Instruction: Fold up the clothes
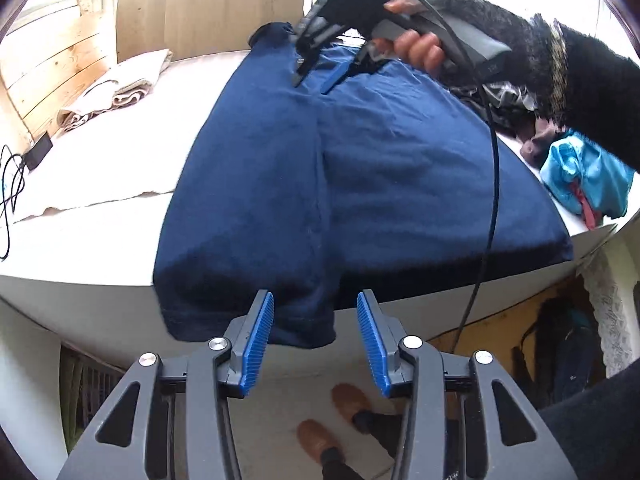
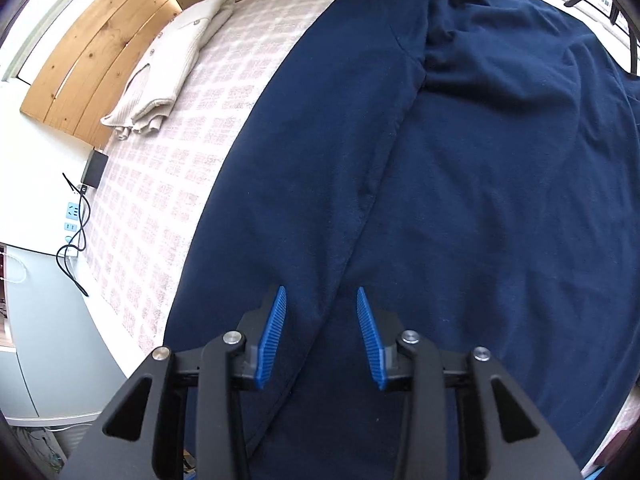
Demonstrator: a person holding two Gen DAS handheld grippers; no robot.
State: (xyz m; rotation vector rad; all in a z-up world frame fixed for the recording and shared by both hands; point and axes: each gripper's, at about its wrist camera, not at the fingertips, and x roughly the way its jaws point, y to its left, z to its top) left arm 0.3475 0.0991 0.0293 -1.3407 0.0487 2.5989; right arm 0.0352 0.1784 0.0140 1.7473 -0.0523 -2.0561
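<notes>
A: How does the navy garment (image 1: 360, 168) look?

B: Dark blue, soft matte knit, spread flat over the white worktop (image 1: 92, 208), with one side folded inward so a long raised edge runs down its length. Its near hem hangs over the worktop's front edge.

A: And the claws?

B: The left claw (image 1: 316, 308) sits at that near hem, ribbed blue pads apart, nothing between them. The right claw (image 1: 316, 76), held by a hand (image 1: 416, 50) in a fuzzy dark sleeve, points down at the far end of the garment, also apart. From its own camera the right claw (image 2: 322, 300) hovers over the fold line.

A: Anything else nearby?

B: A folded cream ribbed cardigan (image 2: 172, 60) lies far left by wooden panelling. A rumpled turquoise cloth (image 1: 584, 172) lies in a heap on the right.
</notes>
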